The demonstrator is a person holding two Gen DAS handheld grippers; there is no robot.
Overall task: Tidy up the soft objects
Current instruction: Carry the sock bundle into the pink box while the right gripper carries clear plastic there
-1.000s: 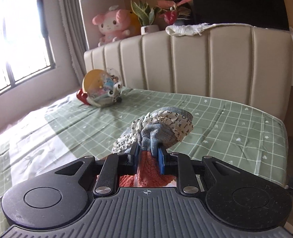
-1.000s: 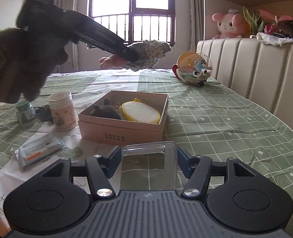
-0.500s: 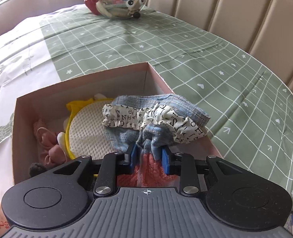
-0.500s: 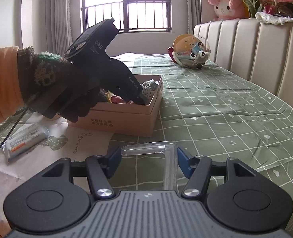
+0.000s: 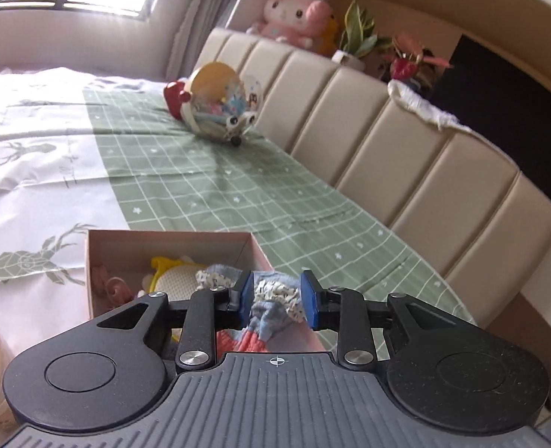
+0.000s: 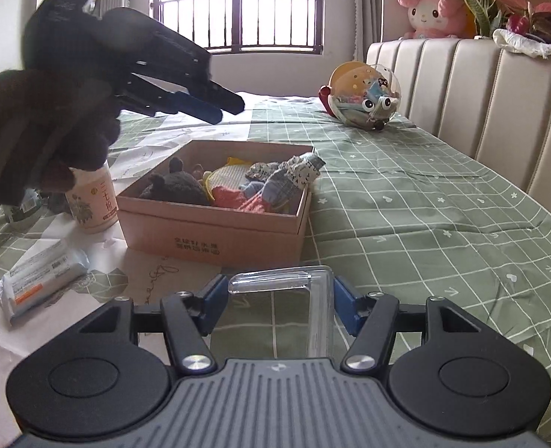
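Sock [image 6: 290, 183]: patterned, lies in box [image 6: 215, 235], right half. Left gripper [image 6: 219, 106]: fingers apart, empty, above box at 10 o'clock. Right gripper [image 6: 277, 308]: clamps clear plastic piece [image 6: 312, 291]. Advice: lift straight clear so the cuff over the rim is not snagged.

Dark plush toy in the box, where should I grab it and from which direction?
Grip the dark plush toy across its rounded body, coming straight down: it sits in a corner of the cardboard box, so the walls block two sides and the yellow mesh pad crowds another.
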